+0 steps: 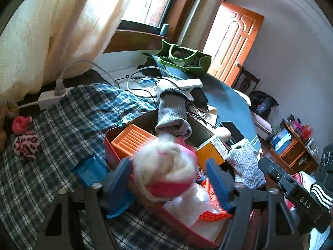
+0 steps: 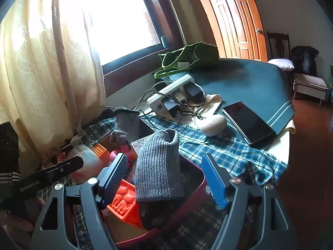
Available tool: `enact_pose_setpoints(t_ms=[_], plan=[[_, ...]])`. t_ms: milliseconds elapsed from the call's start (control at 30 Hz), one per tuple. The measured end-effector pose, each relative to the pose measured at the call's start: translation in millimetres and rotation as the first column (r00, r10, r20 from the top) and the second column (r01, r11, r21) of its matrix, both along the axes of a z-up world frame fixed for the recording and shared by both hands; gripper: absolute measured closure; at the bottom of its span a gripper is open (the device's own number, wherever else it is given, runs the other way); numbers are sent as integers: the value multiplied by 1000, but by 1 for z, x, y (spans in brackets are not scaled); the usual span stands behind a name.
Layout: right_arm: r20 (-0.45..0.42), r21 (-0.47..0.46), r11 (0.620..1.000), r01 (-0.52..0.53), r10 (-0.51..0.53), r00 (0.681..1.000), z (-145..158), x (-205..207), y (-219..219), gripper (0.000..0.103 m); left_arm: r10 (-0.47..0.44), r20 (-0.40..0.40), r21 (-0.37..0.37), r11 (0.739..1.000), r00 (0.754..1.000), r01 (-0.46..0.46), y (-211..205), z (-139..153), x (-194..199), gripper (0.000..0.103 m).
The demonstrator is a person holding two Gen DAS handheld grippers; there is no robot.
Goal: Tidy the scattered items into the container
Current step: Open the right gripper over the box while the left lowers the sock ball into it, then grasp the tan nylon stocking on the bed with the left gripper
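Note:
The red container (image 1: 108, 148) sits on a plaid cloth, crammed with an orange tray (image 1: 131, 139), an orange box (image 1: 210, 152), a clear plastic bag (image 1: 191, 204) and two grey socks. My left gripper (image 1: 167, 166) is open just above it. A blurred white-and-pink fluffy sock ball (image 1: 166, 168) lies between its blue fingers, touching neither. My right gripper (image 2: 164, 162) is open around a grey ribbed sock (image 2: 158, 166) draped over the container's rim (image 2: 199, 185). A second grey sock (image 2: 126, 125) hangs over the far rim. An orange mould (image 2: 124, 202) lies inside.
A pink leopard-print sock ball (image 1: 27, 145) and a pink item (image 1: 20, 124) lie on the cloth at the left. A blue piece (image 1: 89, 169) sits beside the container. Behind are a power strip (image 2: 172, 95) with cables, a green felt bag (image 2: 187, 58), a tablet (image 2: 247, 123) and a white round device (image 2: 212, 125).

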State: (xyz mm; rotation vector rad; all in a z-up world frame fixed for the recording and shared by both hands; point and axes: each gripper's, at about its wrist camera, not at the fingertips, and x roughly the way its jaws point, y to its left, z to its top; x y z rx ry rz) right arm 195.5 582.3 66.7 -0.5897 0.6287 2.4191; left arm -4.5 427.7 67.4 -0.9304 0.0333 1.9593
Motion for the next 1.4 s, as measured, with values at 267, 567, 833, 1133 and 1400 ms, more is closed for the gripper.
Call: enact_pose_setpoints(t_ms=[267,567,833,1133,1400], plan=[[-9,-2,1000,-24,24,1000,2,-4,-9,25,66,9,17,998,998,-66,-22,4,-16,22],[-23,34,988,-149,150,988,14,-34,-50,25,182,1,-10,983,983,-182,-66,-4,-51,22],[-3,62,941,-333,334,943,16,-82,-104,25,443,17,-37,896,896,-443,-157,-12,-116,22],[55,24,887,-461,459,887,-7,-134,-147,25,647,23,-107,759,762,-642,-221,-42,-182,22],[85,-3,874,-485,484,871,-24,-156,-155,25,623,-79,-181,759,779,-625,-204,-60,-211,22]])
